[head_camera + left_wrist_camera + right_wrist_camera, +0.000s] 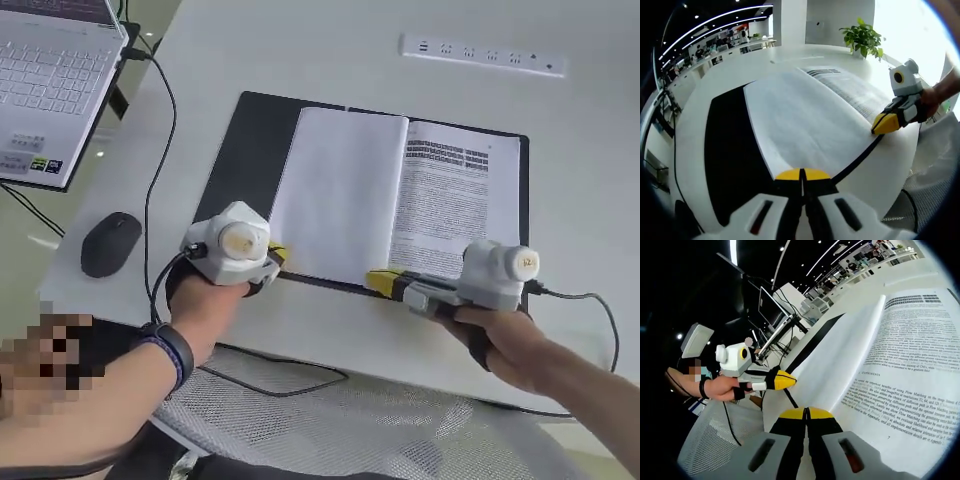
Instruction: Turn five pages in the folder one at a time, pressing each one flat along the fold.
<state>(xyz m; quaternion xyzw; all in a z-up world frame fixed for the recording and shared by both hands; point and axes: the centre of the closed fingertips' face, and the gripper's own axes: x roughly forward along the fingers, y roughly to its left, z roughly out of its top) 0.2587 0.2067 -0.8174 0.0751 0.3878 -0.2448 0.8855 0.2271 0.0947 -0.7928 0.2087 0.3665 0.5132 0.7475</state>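
1. Lying open on the white table, the flat black folder shows a blank white sheet on its left half and a printed text page on its right. The two meet at a fold whose long axis runs from the near edge away from the person
2. The right gripper has its yellow-tipped jaws pressed together with nothing between them. Its tips sit at the near end of the fold, but whether they touch the paper or hang just above it I cannot tell
3. The left gripper also has its jaws together and empty. It sits at the near left corner of the blank sheet, beside the bare black cover and well apart from the fold
4. This looks like the pressing step: the whole fold stretches away from the right gripper's tips, so that gripper is the one placed to stroke along it
5. For the next turn, the printed page's free edge lies on the right gripper's side, and the jaws would have to part to pinch a single sheet
6. A silver laptop, a dark computer mouse and a white power strip lie well clear of the folder
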